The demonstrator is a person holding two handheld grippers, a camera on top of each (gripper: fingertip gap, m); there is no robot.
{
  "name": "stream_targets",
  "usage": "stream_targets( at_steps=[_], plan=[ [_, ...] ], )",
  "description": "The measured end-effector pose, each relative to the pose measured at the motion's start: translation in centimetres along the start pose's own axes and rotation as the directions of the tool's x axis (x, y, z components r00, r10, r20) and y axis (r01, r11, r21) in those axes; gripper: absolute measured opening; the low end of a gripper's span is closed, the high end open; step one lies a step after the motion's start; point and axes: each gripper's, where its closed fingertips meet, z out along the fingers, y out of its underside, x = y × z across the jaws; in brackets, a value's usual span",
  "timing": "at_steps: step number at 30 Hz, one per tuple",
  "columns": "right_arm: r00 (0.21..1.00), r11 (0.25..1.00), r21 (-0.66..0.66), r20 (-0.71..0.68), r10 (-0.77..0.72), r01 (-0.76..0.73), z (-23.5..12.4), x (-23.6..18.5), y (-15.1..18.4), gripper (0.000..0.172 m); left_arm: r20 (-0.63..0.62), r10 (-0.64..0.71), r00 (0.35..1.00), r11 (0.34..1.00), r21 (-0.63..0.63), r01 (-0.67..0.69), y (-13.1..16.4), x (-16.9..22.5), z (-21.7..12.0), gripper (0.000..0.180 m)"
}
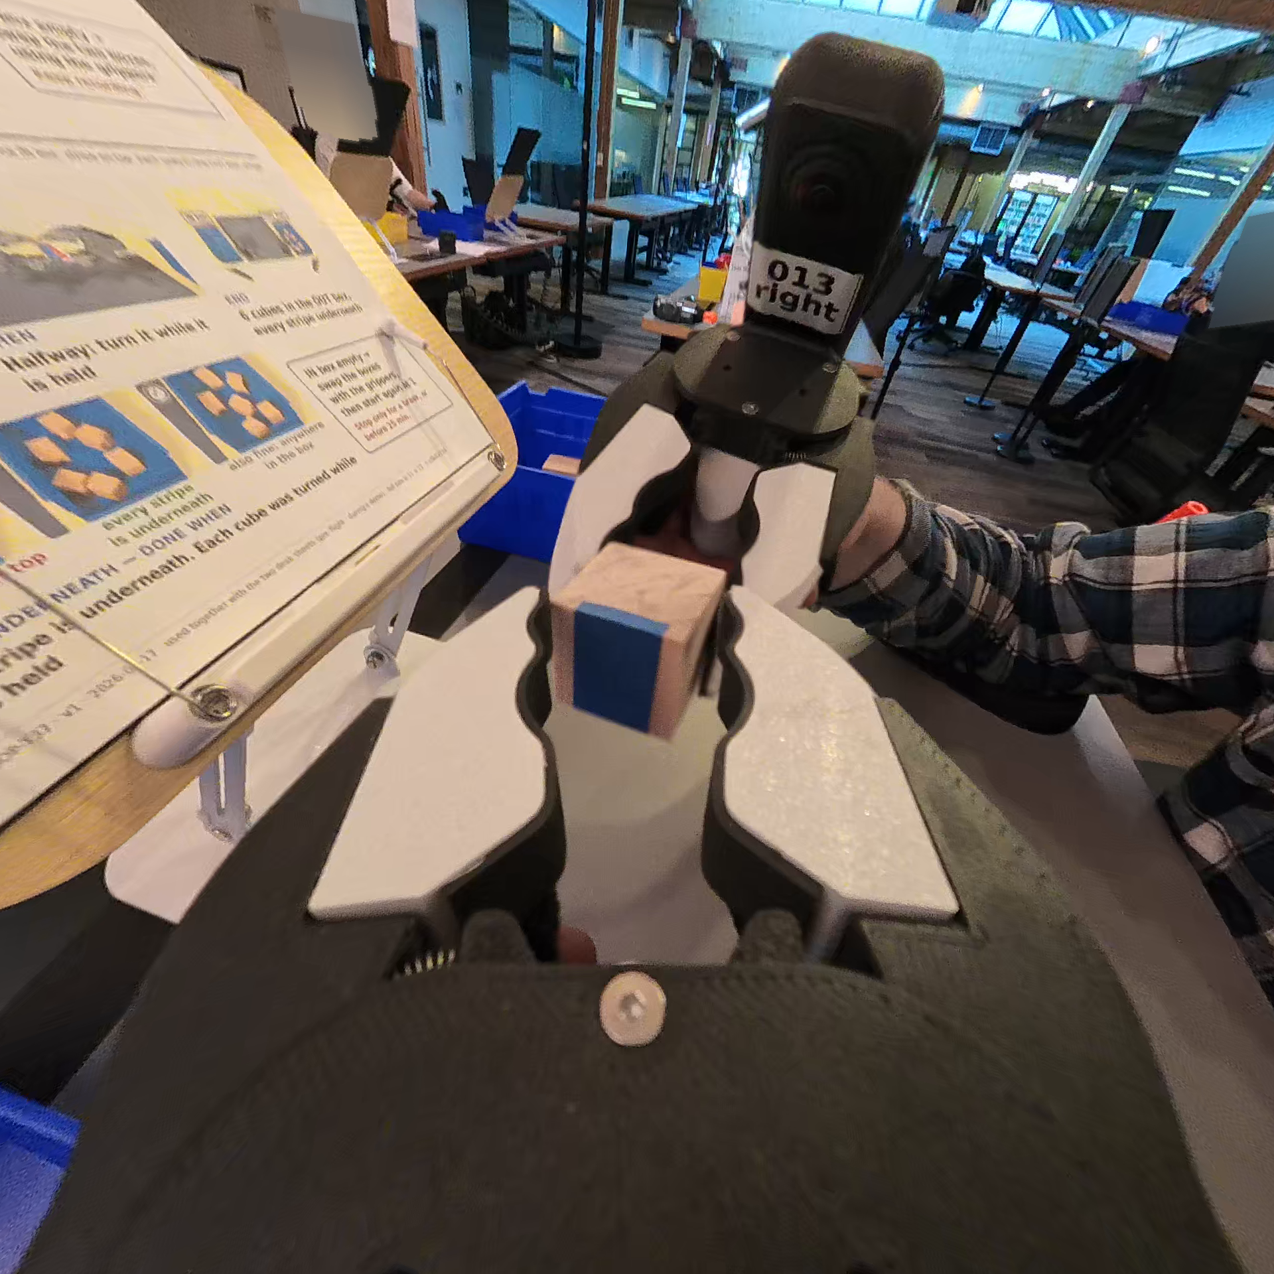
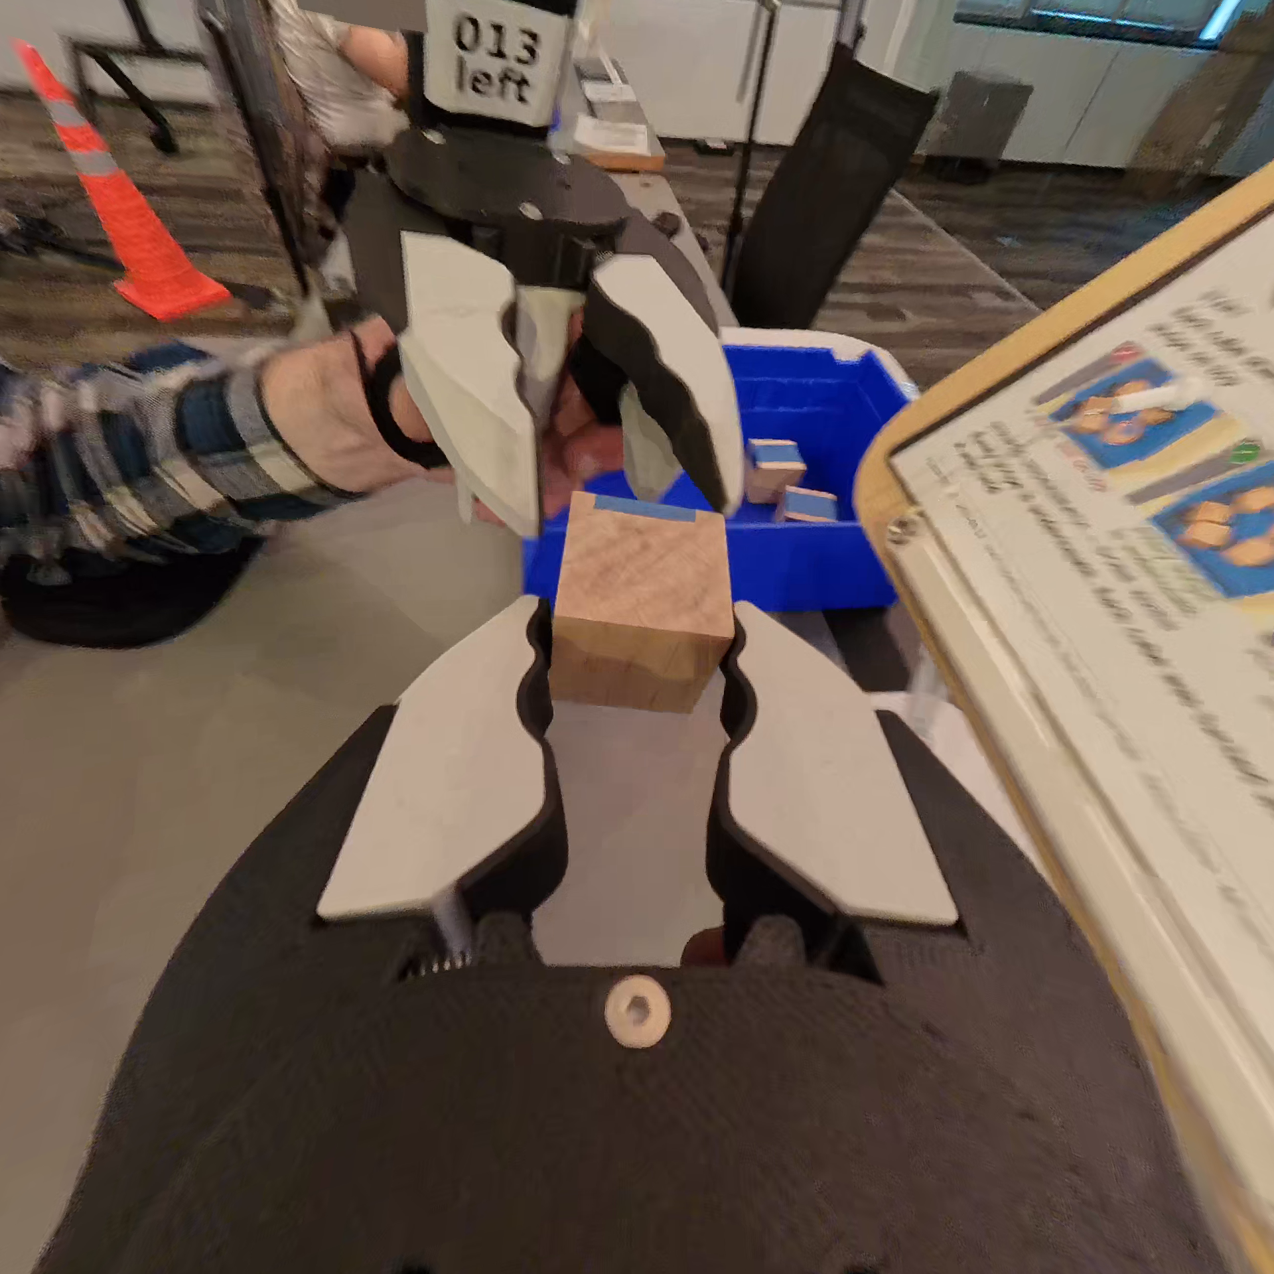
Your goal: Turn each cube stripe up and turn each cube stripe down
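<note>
Right gripper (image 2: 638, 620) at centre frame is clenched on the wooden cube (image 2: 641, 593), both pads pressing its sides, above the grey table (image 2: 276, 689). Blue stripe (image 1: 617, 665) on the far face, toward the left gripper (image 1: 638, 600). Left gripper released, fingers spread round the striped end. Bin (image 2: 793, 572) behind, upper right, holds more cubes (image 2: 775, 462).

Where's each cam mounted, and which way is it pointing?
Left wrist view: on the left gripper, looking along its fingers at the striped cube and the right gripper beyond; a plaid sleeve shows.
Right wrist view: on the right gripper, looking back at the left gripper and a blue bin; a hand shows.
Shared: the cameras face each other; both see the cube and the instruction board.
</note>
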Motion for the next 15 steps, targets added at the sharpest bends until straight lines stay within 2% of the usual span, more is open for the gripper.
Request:
stream_targets(
  at_steps=[1,3,6,8,10,13,15],
  plan=[
    [0.999,0.999,-0.036,-0.035,-0.034,0.033,-0.8,0.6,0.2,0.047,0.004,0.007,1.000,1.000,0.005,-0.007,-0.3,0.0,-0.3,0.046],
    [0.991,0.982,-0.168,-0.088,-0.102,0.086,-3.7,2.2,1.1,0.047,0.044,0.038,0.998,0.999,-0.021,-0.037,-0.4,-0.5,-1.1,0.045],
    [0.923,0.888,-0.447,-0.289,-0.254,0.105,-11.5,6.9,3.7,0.047,0.068,0.030,0.997,0.999,0.033,-0.032,-1.8,-1.1,-2.8,0.037],
    [0.890,0.799,-0.600,-0.377,-0.256,-0.024,-17.8,9.2,7.1,0.047,0.087,0.013,0.996,0.999,0.035,-0.016,-1.9,-1.7,-3.6,0.031],
    [0.862,0.697,-0.677,-0.478,-0.172,-0.236,-23.7,10.7,11.6,0.048,0.111,0.005,0.994,0.999,0.052,-0.011,-2.2,-2.3,-4.4,0.030],
    [0.792,0.516,-0.678,-0.611,0.001,-0.523,-30.0,11.4,18.4,0.048,0.123,0.012,0.992,0.999,0.034,-0.016,-2.1,-2.6,-4.7,0.028],
    [0.759,0.394,-0.681,-0.648,0.066,-0.617,-32.2,11.5,22.4,0.048,0.147,0.033,0.989,0.999,0.012,-0.035,-1.9,-2.8,-4.7,0.028]
  ],
)
